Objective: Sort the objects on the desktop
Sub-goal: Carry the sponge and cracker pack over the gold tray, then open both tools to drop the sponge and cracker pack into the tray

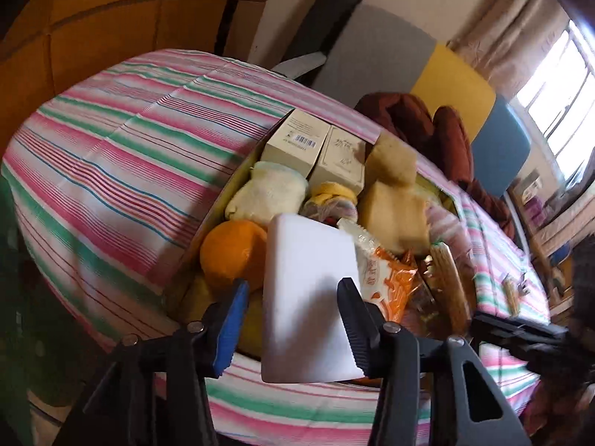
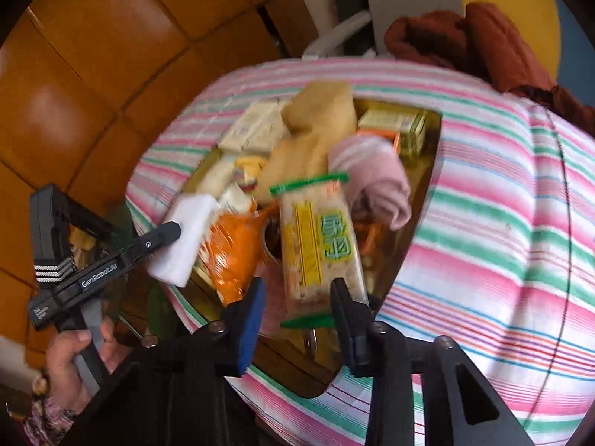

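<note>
Step in hand: both hands hold an item over the crowded box (image 1: 219, 200) on the striped worktop (image 1: 111, 141); as I judge it, each item is either being lifted out or about to be set in, and the pictures do not settle which.
Left gripper (image 1: 293, 316): its fingers pinch the white block (image 1: 308, 290) across its width, the blue pad on one flank and the ribbed black finger (image 1: 353, 319) on the other; the block sticks out forward beyond the tips.
Right gripper (image 2: 297, 308): the snack packet (image 2: 319, 245) stands between its fingers, its lower sealed edge level with the tips; the black finger touches it, but whether the blue pad (image 2: 253, 319) presses it I cannot tell.
Beyond the left fingers: an orange (image 1: 230, 249) just left of the block, an orange wrapper (image 1: 386, 278) just right, cream cartons (image 1: 297, 141) farther ahead.
Beyond the right fingers: a pink rolled cloth (image 2: 375, 182) past the packet.
Next move: I judge that each item needs carrying to its own group, kept clear of the other gripper, since the two work close together.
Risk: the packet is slick and may slip.
</note>
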